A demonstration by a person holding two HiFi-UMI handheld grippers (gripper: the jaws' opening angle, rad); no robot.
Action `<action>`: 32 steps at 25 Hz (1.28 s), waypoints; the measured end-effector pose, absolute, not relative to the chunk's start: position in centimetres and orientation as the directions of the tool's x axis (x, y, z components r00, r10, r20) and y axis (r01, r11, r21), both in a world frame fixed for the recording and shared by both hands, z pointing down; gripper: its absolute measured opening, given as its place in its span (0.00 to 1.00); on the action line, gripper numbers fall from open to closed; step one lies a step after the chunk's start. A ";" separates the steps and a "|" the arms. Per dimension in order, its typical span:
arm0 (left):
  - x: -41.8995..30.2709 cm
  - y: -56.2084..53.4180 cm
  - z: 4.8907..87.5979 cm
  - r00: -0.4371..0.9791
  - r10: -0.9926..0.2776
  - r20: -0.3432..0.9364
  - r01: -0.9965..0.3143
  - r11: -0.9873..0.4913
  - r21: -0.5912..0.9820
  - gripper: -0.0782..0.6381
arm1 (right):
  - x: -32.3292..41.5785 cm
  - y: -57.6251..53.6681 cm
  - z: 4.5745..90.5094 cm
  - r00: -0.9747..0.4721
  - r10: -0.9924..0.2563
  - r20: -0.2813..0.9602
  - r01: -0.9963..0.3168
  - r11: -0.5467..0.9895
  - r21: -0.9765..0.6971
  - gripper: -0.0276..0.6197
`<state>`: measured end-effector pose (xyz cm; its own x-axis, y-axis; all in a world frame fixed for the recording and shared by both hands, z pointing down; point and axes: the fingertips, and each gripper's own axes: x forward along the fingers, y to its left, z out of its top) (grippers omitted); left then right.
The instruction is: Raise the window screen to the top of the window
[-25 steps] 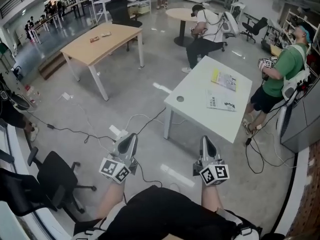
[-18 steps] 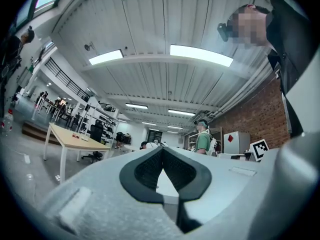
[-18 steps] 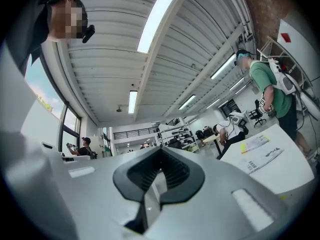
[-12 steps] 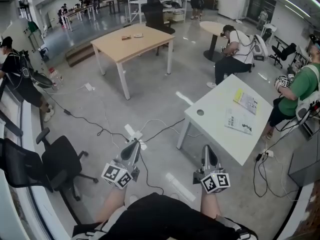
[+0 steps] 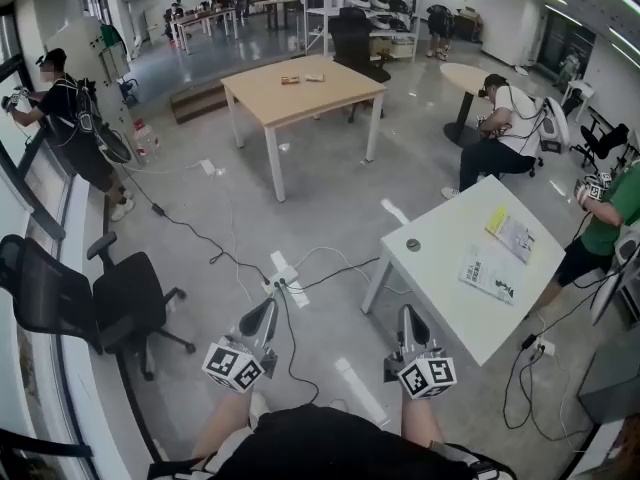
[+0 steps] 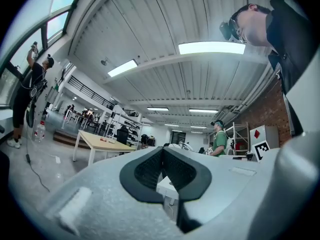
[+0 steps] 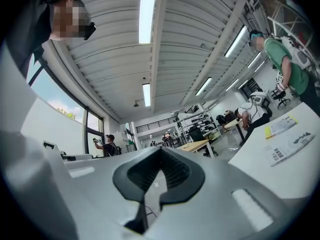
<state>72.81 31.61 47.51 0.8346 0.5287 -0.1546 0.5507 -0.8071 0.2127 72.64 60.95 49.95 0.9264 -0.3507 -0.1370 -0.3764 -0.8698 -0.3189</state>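
The window (image 5: 30, 190) ran down the left edge of the head view, dark frame bars crossing pale glass; whether a screen hung in it could not be made out. Both grippers sat low in the middle of that view, over grey floor and well apart from the window. The left gripper (image 5: 270, 304) had its jaws pressed together with nothing between them, and the right gripper (image 5: 408, 314), to its right, was likewise closed and empty; neither touched anything. At right of centre a white table (image 5: 440, 280) carried a yellow-edged booklet (image 5: 513, 233), a printed sheet (image 5: 490, 276) and a small dark disc (image 5: 413, 244). Above centre stood a wooden table (image 5: 320, 98) with small items on it. A black office chair (image 5: 120, 303) stood just beside the window at lower left.
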 end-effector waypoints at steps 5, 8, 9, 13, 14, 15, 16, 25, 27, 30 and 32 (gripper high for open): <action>71.5 30.0 47.3 0.876 0.458 -0.153 0.481 -0.852 0.206 0.11 | 73.6 59.2 49.0 0.891 -0.423 -0.164 -0.454 -0.836 -0.309 0.05; 71.0 28.2 46.2 0.892 0.419 -0.168 0.446 -0.874 0.190 0.11 | 74.2 57.4 48.6 0.873 -0.455 -0.175 -0.487 -0.812 -0.321 0.05; 70.7 27.4 45.8 0.898 0.405 -0.173 0.433 -0.882 0.186 0.11 | 74.3 56.6 48.4 0.866 -0.468 -0.177 -0.500 -0.804 -0.323 0.05; 69.0 22.9 44.8 0.922 0.339 -0.189 0.371 -0.911 0.180 0.11 | 74.1 51.5 47.5 0.825 -0.536 -0.183 -0.565 -0.766 -0.305 0.05; 68.4 21.5 44.7 0.928 0.320 -0.190 0.354 -0.917 0.183 0.11 | 74.0 50.0 47.1 0.812 -0.554 -0.185 -0.583 -0.755 -0.299 0.05; 67.7 20.2 44.6 0.934 0.302 -0.190 0.336 -0.923 0.187 0.11 | 73.8 48.4 46.8 0.799 -0.571 -0.187 -0.601 -0.743 -0.295 0.05; 67.0 18.9 44.7 0.939 0.285 -0.191 0.320 -0.928 0.191 0.11 | 73.7 47.0 46.6 0.787 -0.587 -0.190 -0.616 -0.731 -0.293 0.05; 61.1 8.9 45.1 0.973 0.116 -0.201 0.155 -0.970 0.185 0.11 | 72.0 35.0 45.8 0.661 -0.725 -0.195 -0.745 -0.603 -0.284 0.05; 59.7 7.2 45.1 0.975 0.081 -0.206 0.120 -0.975 0.186 0.11 | 71.7 32.7 45.8 0.630 -0.753 -0.189 -0.770 -0.575 -0.277 0.05; 57.3 4.4 45.1 0.978 0.023 -0.210 0.063 -0.981 0.186 0.11 | 70.8 29.1 45.6 0.584 -0.789 -0.190 -0.804 -0.529 -0.272 0.05; 55.5 2.6 45.3 0.978 -0.019 -0.210 0.021 -0.982 0.187 0.11 | 70.2 26.9 45.6 0.552 -0.811 -0.195 -0.824 -0.497 -0.271 0.05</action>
<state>55.54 2.59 45.29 0.9776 -0.0193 -0.2097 0.0208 -0.9821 0.1874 70.18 26.86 45.57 0.5525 -0.8105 -0.1946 -0.8244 -0.4969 -0.2709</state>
